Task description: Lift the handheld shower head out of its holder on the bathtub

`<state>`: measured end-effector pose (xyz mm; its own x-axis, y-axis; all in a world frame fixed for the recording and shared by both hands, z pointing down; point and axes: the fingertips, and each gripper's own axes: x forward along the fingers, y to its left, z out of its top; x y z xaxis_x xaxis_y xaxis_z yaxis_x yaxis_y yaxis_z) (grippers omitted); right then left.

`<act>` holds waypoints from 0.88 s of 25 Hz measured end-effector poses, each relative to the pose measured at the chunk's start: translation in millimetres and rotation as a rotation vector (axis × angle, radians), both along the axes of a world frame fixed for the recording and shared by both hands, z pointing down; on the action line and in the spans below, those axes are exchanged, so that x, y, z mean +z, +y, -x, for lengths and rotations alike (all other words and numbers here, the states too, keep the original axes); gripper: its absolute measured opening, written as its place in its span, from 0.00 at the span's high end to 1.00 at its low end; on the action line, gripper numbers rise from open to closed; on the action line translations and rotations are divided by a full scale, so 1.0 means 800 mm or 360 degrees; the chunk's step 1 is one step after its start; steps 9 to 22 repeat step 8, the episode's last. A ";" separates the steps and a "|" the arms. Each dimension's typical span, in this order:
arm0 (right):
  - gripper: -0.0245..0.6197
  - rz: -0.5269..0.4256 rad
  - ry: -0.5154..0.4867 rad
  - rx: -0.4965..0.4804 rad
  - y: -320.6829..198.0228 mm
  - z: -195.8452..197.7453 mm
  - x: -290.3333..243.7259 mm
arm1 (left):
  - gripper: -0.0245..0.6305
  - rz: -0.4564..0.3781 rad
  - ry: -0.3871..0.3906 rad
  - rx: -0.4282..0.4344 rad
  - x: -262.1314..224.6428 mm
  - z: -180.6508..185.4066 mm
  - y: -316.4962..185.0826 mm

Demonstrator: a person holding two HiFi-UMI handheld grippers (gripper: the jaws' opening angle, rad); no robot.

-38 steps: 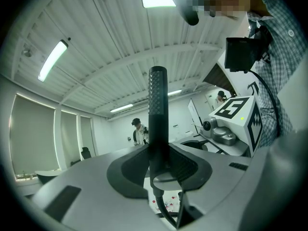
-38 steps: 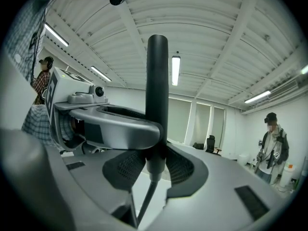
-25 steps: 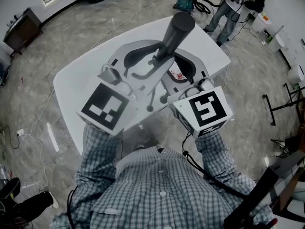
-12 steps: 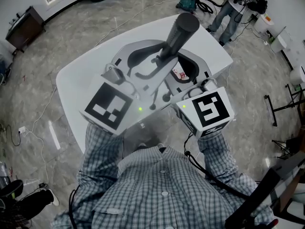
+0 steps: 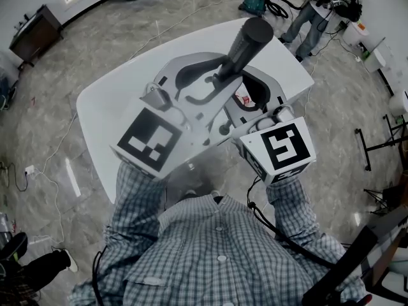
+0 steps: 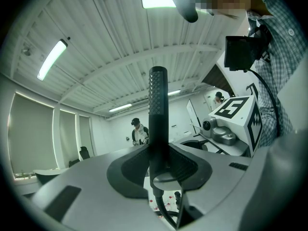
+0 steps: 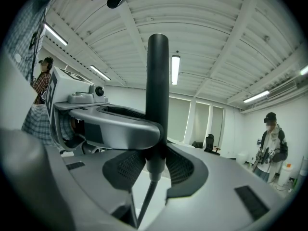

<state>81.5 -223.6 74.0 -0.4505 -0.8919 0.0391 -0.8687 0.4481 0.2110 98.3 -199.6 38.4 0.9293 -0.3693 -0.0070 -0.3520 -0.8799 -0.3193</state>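
Over the glossy white worktop [image 5: 108,101], the left gripper [image 6: 156,170] and right gripper [image 7: 155,165] both have their ribbed fingers [image 6: 127,170] clamped tight on the matte black, cylindrical shower head [image 5: 245,43]. One side of it is perforated, and a thin hose [image 7: 144,201] hangs beneath.

- Your head camera looks steeply down onto the shower head [image 5: 245,43].
- Both gripper cameras sit close below it, facing the ceiling — each frames it upright.
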 end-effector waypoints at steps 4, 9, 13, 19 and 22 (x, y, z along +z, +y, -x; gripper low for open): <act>0.76 -0.0001 0.0002 0.0011 0.002 -0.002 -0.002 | 0.77 -0.0003 -0.0011 0.0010 -0.002 -0.001 0.002; 0.76 0.0002 0.0005 0.0019 0.003 -0.002 -0.003 | 0.77 -0.0010 -0.0021 0.0020 -0.002 -0.002 0.003; 0.76 0.0002 0.0005 0.0019 0.003 -0.002 -0.003 | 0.77 -0.0010 -0.0021 0.0020 -0.002 -0.002 0.003; 0.76 0.0002 0.0005 0.0019 0.003 -0.002 -0.003 | 0.77 -0.0010 -0.0021 0.0020 -0.002 -0.002 0.003; 0.76 0.0002 0.0005 0.0019 0.003 -0.002 -0.003 | 0.77 -0.0010 -0.0021 0.0020 -0.002 -0.002 0.003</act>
